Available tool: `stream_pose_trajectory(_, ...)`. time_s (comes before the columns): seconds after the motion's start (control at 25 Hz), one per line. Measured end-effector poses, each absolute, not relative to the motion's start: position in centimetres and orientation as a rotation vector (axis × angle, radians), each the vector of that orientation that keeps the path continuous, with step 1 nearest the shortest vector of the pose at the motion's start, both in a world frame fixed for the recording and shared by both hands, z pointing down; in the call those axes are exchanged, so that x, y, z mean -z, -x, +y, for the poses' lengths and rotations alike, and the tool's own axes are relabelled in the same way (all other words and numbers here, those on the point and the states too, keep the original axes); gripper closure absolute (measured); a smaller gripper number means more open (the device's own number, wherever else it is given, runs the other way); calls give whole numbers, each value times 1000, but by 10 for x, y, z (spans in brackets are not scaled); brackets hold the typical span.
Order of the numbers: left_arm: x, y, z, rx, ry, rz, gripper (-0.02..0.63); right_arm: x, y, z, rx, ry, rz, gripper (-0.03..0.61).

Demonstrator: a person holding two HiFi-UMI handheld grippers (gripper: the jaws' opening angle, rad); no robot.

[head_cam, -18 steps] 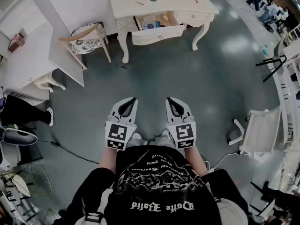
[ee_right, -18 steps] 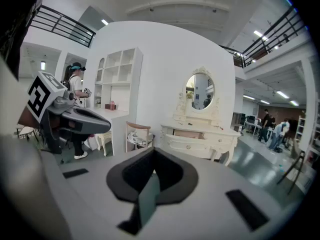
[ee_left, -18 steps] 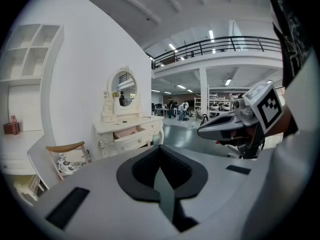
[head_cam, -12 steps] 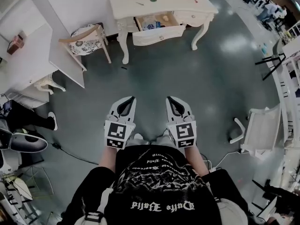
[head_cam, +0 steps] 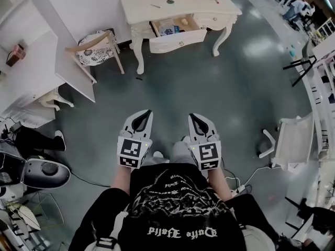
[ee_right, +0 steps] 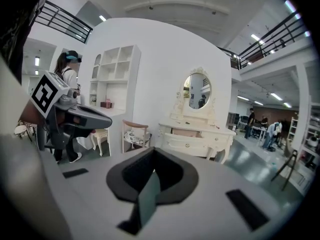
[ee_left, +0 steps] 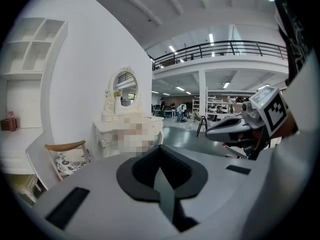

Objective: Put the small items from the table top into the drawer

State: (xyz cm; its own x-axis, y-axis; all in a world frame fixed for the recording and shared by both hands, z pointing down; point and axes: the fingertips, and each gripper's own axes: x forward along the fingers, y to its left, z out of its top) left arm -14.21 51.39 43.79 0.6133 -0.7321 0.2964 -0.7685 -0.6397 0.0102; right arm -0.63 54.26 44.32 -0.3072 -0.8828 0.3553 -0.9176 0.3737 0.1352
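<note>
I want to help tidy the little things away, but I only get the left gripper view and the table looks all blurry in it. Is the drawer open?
Observer: Yes. The head view shows the drawer of the white dressing table pulled out towards us.
Operator: Are there little things on top of the table?
Observer: Yes, a few small items lie on the top. One is round and dark green, and the rest are too small to name.
Operator: Is the right gripper carrying anything?
Observer: No. In the right gripper view, the fingers of the right gripper are together with nothing between them.
</note>
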Motion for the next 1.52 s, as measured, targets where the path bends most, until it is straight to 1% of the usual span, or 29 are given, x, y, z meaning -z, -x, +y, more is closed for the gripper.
stream_pose_trajectory(0.32,-442,153,496,-398,-2672,-1301,598,-452,3,524,-150,-1584,-2281,569)
stream_pose_trajectory(0.72,-448,152,435,-421,-2621,-1371,598,-458,-12,449,-146,-1550,-2295,569)
stream_pose_trajectory(1.24,-434,95,326,-420,-2581,-1455,598,-457,-62,332,-153,-1438,-2360,569)
stream_pose_trajectory(1.52,-437,70,287,-429,-2539,-1498,598,-459,-91,285,-148,-1392,-2380,569)
